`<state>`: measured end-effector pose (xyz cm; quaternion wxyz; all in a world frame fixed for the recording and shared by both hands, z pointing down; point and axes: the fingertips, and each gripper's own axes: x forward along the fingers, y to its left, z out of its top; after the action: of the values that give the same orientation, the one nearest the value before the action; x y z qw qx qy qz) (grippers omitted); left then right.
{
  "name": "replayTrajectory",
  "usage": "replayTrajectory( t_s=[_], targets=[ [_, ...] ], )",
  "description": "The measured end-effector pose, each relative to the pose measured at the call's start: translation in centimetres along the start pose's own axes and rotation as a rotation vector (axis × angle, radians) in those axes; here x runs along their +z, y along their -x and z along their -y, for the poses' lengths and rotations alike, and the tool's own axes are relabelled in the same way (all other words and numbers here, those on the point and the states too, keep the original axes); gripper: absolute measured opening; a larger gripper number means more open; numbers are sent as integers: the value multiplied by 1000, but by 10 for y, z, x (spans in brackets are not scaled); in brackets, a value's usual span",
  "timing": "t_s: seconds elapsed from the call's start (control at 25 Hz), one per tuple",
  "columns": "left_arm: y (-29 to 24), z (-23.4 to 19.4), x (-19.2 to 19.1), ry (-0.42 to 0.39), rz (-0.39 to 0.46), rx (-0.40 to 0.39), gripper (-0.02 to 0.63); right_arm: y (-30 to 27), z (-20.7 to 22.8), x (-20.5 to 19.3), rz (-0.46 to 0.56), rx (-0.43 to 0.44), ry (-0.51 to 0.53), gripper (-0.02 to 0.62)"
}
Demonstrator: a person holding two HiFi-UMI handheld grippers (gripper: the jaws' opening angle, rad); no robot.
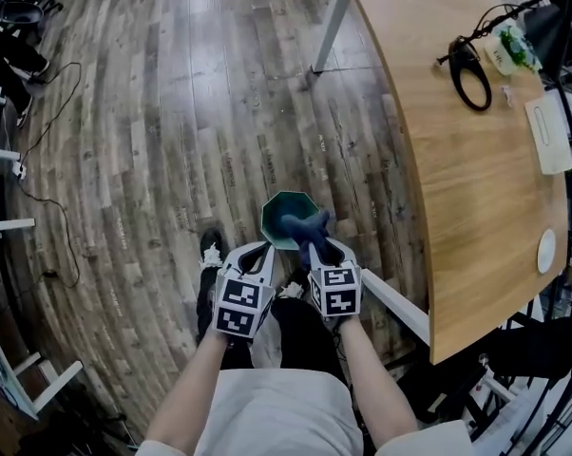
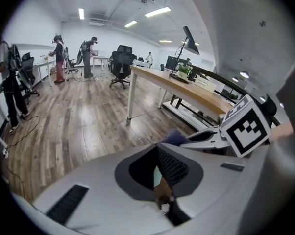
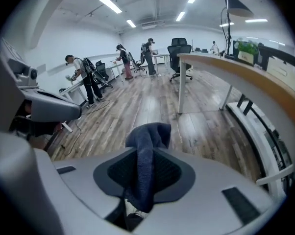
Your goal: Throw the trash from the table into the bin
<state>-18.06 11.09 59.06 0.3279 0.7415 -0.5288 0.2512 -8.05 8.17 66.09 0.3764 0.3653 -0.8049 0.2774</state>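
Observation:
A small green bin [image 1: 284, 209] is low over the wooden floor in front of my feet. My left gripper [image 1: 260, 247] is at its near left rim; in the left gripper view a thin pale-green strip of the bin [image 2: 157, 173] sits between the nearly closed jaws of the left gripper [image 2: 159, 180]. My right gripper [image 1: 314, 245] is shut on a dark blue cloth [image 1: 305, 224], which hangs over the bin's near right edge. The cloth [image 3: 145, 151] rises from between the jaws of the right gripper [image 3: 137, 199] and folds over at the top.
A curved wooden table [image 1: 476, 179] stands to the right, with a black cable loop [image 1: 468, 69], a white flat box [image 1: 549, 133] and a white disc [image 1: 546, 251] on it. A cable [image 1: 48, 188] trails on the floor at left. People [image 3: 84, 80] stand far off.

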Motion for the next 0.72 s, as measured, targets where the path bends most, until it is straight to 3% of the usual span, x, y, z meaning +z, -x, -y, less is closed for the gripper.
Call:
replayTrajectory(
  t_s=[0.16, 0.28, 0.4, 0.56, 0.72],
  targets=[
    [-40, -11, -19, -16, -32, -46, 18, -39, 4, -26, -59, 51, -10, 126],
    [-84, -28, -43, -69, -65, -87, 18, -86, 11, -44, -58, 36, -25, 126],
    [-134, -44, -78, -113, -102, -117, 18, -139, 18, -71, -57, 43, -60, 126],
    [-197, -58, -136, -197, -162, -178, 18, -209, 30, -130, -114, 53, -31, 126],
    [-251, -84, -178, -203, -178, -195, 18, -266, 44, -158, -122, 29, -51, 126]
  ],
)
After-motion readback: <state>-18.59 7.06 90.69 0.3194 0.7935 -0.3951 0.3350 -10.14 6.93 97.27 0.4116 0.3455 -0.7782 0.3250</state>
